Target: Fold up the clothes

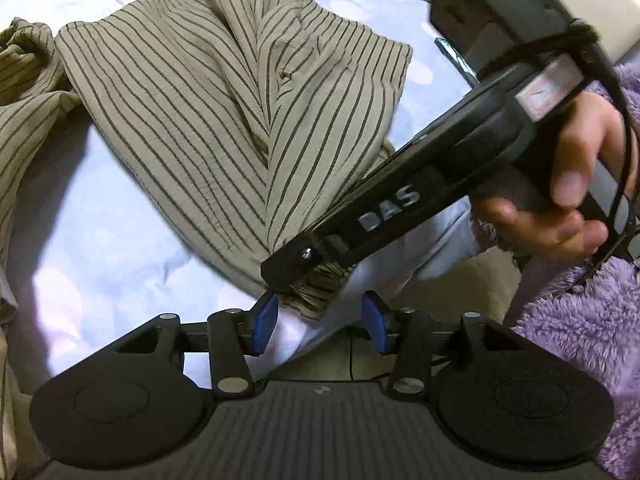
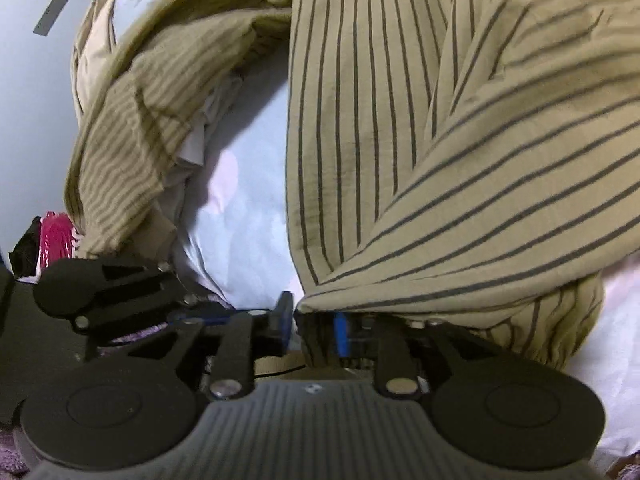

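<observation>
Striped garment (image 1: 208, 92): right gripper (image 2: 312, 326) clamps its gathered hem; left gripper (image 1: 320, 320), spread wide, empty, just short. Keep hem taut.

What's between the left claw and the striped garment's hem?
Nothing blocks the gap itself: the left claw is open and the bunched hem of the striped garment sits just ahead of its pads. The right claw rests on that same hem directly above, crowding the approach.
</observation>
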`<action>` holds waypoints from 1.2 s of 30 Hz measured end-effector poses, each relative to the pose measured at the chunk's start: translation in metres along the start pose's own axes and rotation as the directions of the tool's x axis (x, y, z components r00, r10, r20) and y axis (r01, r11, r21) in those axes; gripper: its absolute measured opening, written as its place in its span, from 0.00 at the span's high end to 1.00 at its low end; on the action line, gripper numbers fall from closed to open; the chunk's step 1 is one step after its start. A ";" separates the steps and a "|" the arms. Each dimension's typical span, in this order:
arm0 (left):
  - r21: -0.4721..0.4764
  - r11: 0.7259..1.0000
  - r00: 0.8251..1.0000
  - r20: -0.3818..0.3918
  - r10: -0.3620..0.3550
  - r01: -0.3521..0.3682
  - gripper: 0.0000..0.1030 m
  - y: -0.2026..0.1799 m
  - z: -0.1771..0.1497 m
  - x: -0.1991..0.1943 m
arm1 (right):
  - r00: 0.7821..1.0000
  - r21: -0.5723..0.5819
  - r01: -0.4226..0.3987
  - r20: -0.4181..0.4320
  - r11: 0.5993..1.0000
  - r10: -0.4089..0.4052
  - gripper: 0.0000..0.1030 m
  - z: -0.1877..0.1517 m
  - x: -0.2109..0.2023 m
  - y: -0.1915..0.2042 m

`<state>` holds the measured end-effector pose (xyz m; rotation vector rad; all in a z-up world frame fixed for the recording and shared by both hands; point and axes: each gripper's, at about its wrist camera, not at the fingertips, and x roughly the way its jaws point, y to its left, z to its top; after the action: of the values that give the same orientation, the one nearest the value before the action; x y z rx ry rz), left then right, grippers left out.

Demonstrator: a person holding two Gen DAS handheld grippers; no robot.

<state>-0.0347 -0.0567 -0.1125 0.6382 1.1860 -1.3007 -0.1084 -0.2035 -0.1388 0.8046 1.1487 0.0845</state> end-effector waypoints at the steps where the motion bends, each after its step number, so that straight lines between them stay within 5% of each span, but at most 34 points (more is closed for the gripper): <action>1: -0.006 1.000 1.000 0.005 -0.006 0.006 0.57 0.001 0.001 -0.001 | 1.000 -0.003 0.008 0.012 1.000 -0.008 0.68 0.000 -0.007 -0.001; 10: -0.113 0.993 0.999 0.029 -0.030 0.033 0.59 0.014 0.012 0.006 | 0.986 -0.009 0.116 0.122 0.993 -0.114 0.60 -0.001 -0.076 -0.019; 12: -0.132 0.991 1.000 0.009 -0.016 0.017 0.77 0.018 0.015 0.014 | 0.980 -0.009 0.140 0.146 0.990 -0.137 0.60 -0.001 -0.091 -0.023; 14: -0.167 0.986 1.000 -0.027 -0.011 0.006 0.85 0.023 0.015 0.019 | 0.969 0.047 0.184 0.162 0.982 -0.189 0.60 0.004 -0.106 -0.042; 24: -0.229 0.973 0.988 -0.155 0.005 -0.041 0.90 0.032 0.021 0.044 | 0.892 0.344 0.349 0.163 0.872 -0.422 0.60 0.039 -0.163 -0.136; 36: -0.230 0.972 0.971 -0.239 0.000 -0.056 0.90 0.037 0.032 0.070 | 0.863 0.513 0.380 0.103 0.769 -0.495 0.60 0.065 -0.153 -0.206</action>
<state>-0.0006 -0.1039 -0.1750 0.6458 1.4969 -1.0585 -0.1895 -0.4555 -0.1339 0.9241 1.1169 -0.7053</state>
